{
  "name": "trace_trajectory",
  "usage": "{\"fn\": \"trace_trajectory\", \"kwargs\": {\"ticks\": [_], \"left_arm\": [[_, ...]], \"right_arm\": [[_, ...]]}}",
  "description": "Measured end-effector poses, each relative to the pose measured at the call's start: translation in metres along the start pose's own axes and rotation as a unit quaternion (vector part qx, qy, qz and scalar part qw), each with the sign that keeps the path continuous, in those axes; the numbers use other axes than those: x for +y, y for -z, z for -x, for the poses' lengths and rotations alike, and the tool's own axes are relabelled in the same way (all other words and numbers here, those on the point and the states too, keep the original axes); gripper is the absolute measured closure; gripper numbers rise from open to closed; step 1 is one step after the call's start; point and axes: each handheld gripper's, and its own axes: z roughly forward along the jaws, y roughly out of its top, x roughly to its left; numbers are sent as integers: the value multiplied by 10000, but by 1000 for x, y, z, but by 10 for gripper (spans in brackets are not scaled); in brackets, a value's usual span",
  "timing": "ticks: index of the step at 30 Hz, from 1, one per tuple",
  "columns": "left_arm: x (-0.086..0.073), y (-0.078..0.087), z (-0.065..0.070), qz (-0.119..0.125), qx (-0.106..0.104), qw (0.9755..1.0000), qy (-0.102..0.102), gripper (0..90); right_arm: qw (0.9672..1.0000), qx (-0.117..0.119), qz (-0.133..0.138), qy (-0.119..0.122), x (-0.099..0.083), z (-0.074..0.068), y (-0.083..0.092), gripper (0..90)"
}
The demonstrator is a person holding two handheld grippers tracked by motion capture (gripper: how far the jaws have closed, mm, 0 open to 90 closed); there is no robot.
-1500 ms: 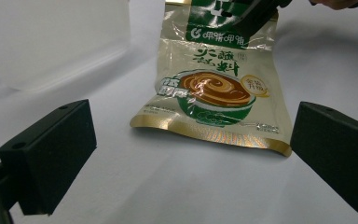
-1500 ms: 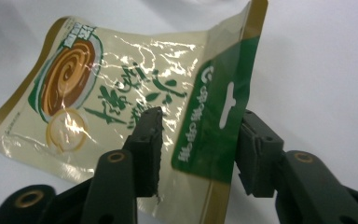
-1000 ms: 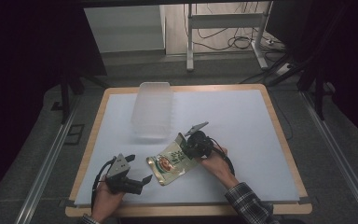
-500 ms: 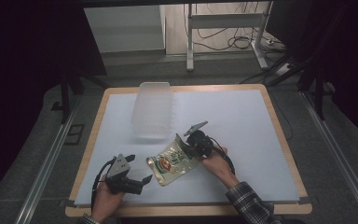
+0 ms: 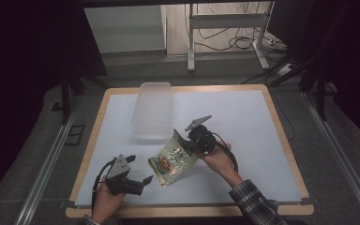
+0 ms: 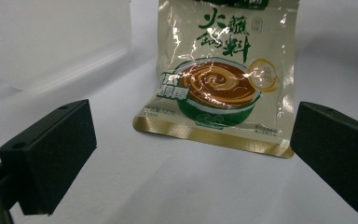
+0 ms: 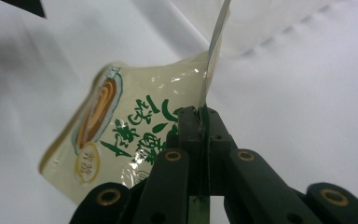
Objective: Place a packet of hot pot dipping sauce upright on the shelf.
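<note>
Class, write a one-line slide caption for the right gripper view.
Right gripper pinches the top edge of a sauce packet above the white table.

pouch (image 6: 223,79) top cut off by frame | small print unreadable

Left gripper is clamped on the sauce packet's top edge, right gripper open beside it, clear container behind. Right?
Sides swapped. The right gripper is shut on the sauce packet at its top edge, as the right gripper view shows. The left gripper is open beside it. The clear container does sit behind.
</note>
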Motion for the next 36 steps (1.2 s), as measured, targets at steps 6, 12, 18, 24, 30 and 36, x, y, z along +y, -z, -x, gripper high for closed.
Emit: {"fn": "trace_trajectory", "kwargs": {"ticks": [6, 12, 18, 24, 30, 36], "left_arm": [[0, 0, 0, -17, 7, 10000, -24, 1], [0, 0, 0, 8, 6, 10000, -16, 1], [0, 0, 0, 15, 13, 10000, -25, 2], [1, 2, 0, 53, 46, 10000, -41, 1], [1, 3, -1, 114, 62, 9999, 2, 1], [1, 3, -1, 116, 59, 9999, 13, 1]], "right_arm": [[9998, 45, 108, 172, 14, -7, 14, 889], [9993, 104, 215, 272, 24, -12, 30, 890], [9986, 80, 314, 429, 35, -17, 45, 891], [9978, 29, 331, 575, 46, -23, 59, 892], [9964, -199, 414, 713, 55, -21, 71, 892], [9962, -379, 437, 656, 63, -7, 81, 893]]}}
